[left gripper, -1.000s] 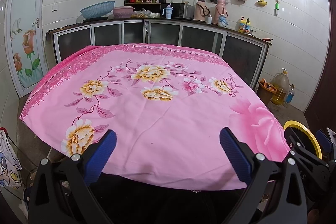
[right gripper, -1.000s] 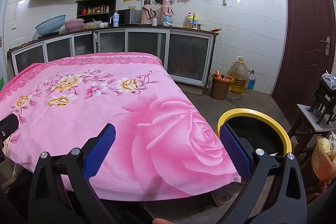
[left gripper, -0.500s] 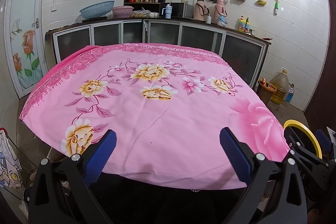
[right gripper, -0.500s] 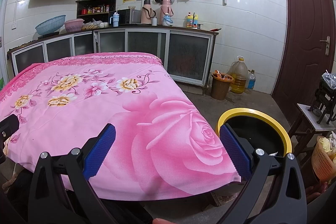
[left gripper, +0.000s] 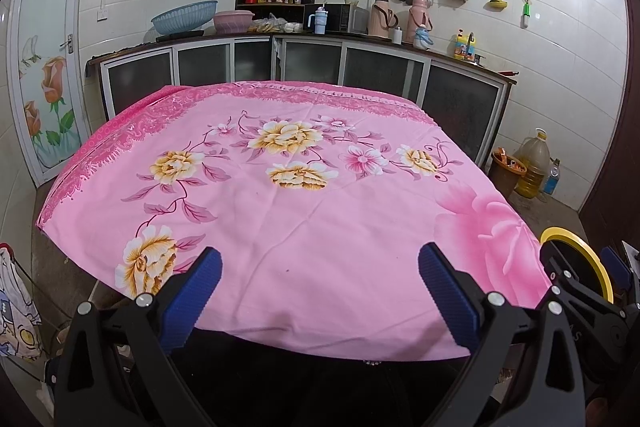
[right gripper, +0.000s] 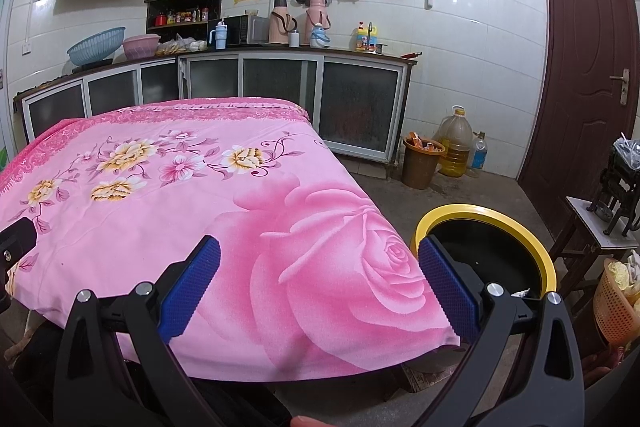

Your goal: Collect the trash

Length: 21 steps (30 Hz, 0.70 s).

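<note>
A table covered by a pink flowered cloth [left gripper: 304,211] fills both views, and it also shows in the right wrist view [right gripper: 192,203]. No trash shows on the cloth. My left gripper [left gripper: 319,277] is open and empty at the table's near edge. My right gripper [right gripper: 319,273] is open and empty over the table's near right corner. A black bin with a yellow rim [right gripper: 486,215] stands on the floor right of the table; a white scrap [right gripper: 520,293] lies inside it. The bin's rim [left gripper: 576,247] shows behind the right gripper's body in the left wrist view.
Kitchen counter with cabinets [right gripper: 288,87] runs along the back wall. A brown bucket [right gripper: 422,163] and oil jug [right gripper: 456,143] stand on the floor by it. A small stand [right gripper: 600,227] and an orange basket [right gripper: 612,303] are at the right, near a brown door [right gripper: 584,59].
</note>
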Tool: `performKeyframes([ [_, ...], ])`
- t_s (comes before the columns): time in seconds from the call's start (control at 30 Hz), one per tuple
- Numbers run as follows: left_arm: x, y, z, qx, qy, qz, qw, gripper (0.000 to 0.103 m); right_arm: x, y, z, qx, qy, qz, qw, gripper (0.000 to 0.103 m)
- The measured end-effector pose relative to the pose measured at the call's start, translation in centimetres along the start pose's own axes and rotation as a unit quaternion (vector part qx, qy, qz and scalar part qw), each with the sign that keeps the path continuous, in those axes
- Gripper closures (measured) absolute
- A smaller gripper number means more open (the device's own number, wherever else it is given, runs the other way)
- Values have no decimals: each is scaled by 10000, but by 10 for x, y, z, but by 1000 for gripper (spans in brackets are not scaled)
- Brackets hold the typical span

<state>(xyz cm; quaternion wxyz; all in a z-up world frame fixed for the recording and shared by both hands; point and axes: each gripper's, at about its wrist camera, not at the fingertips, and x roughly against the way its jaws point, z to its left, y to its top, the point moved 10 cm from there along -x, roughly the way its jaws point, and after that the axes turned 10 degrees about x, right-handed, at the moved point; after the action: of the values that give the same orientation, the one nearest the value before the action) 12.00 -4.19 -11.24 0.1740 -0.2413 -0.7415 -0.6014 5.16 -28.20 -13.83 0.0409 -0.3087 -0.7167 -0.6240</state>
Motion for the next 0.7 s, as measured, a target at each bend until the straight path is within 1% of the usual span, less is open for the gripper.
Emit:
performKeyframes([
  [0.57,1,-4,-3,-53,-63,-26,10000,8,-2,-4,1,16,21,37,10000,8],
  [0.67,0,-4,-2,-49,-66,3,10000,8,-1,-5,2,19,23,35,10000,8],
  [0.7,-1,0,1,-49,-66,10,10000,8,-2,-4,1,19,24,35,10000,8],
])
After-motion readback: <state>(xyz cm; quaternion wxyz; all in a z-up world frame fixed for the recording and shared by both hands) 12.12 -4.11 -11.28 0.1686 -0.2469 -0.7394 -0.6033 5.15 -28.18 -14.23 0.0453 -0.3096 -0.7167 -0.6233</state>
